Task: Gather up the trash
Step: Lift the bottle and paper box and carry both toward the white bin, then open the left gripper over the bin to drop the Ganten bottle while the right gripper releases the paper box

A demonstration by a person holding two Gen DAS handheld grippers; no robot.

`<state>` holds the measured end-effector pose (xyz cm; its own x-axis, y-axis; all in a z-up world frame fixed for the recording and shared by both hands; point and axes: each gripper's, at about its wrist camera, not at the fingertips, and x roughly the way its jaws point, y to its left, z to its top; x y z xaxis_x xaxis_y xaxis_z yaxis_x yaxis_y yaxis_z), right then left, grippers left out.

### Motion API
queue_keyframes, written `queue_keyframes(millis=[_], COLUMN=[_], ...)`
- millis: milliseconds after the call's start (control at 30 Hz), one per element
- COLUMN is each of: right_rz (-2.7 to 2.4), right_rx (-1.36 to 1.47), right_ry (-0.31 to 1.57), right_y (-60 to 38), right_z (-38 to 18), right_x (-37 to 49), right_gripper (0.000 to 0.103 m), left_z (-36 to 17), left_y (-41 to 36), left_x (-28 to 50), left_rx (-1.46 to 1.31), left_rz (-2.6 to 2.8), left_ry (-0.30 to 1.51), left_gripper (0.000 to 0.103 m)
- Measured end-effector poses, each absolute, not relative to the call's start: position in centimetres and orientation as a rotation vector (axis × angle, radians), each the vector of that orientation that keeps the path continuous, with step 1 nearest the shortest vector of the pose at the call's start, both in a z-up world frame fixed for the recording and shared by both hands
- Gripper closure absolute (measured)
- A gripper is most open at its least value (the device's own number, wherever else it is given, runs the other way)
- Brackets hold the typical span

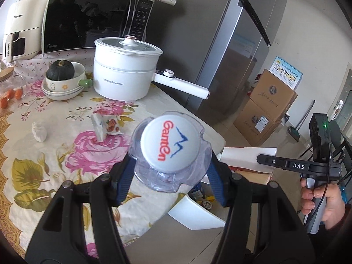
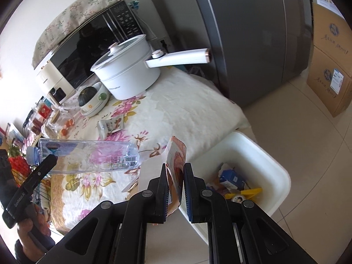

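Note:
My left gripper (image 1: 170,177) is shut on a clear plastic bottle (image 1: 170,140), whose white cap with red and blue print faces the camera. It hangs over the table's front edge. The right wrist view shows the same bottle (image 2: 92,156) lying level above the floral tablecloth (image 2: 193,114). My right gripper (image 2: 176,171) is shut on a flat orange-pink wrapper (image 2: 176,151) held upright beside the white bin (image 2: 279,167). The bin holds several scraps. A torn snack wrapper (image 1: 107,127) and a crumpled tissue (image 1: 39,132) lie on the cloth.
A white electric pot (image 1: 123,74) with a long handle, a microwave (image 1: 88,22) and a bowl holding a dark squash (image 1: 63,74) stand at the back of the table. A grey fridge (image 1: 242,55) and stacked cardboard boxes (image 1: 270,103) are to the right.

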<state>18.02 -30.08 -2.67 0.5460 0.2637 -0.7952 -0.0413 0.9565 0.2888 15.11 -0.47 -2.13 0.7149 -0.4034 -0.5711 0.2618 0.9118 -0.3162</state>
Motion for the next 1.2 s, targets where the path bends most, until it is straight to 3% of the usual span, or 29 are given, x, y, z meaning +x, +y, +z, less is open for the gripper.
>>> queue_keyframes(millis=[567,1033,1067,1133,1200], right_rz=[0.040,-0.001,-0.001,-0.001,-0.001], right_rx=[0.257,0.248,0.243,0.237,0.235], right_ry=[1.001,1.039,1.040,1.043,1.048], right_y=[-38.7,-41.0,-40.9,-40.6,-40.5], right_z=[-3.8,-4.9,-4.9,-4.9,-5.0], right_x=[15.9,15.6,15.6,15.7,15.8], right_gripper=[0.090,0.089,0.089,0.089,0.089], left_z=[-3.0,-7.5,-7.7,-8.1,-8.4], left_y=[-9.6,-13.7,-13.6,-13.4,-12.9], left_x=[15.6,16.0,16.1,16.3,16.4], left_rx=[-0.181,-0.064,-0.056,-0.032,-0.015], left_rz=[-0.561,-0.596,-0.575,-0.496,-0.427], left_ry=[0.723,0.848,0.863,0.885,0.898], left_gripper=[0.041,0.039,0.036,0.007,0.002])
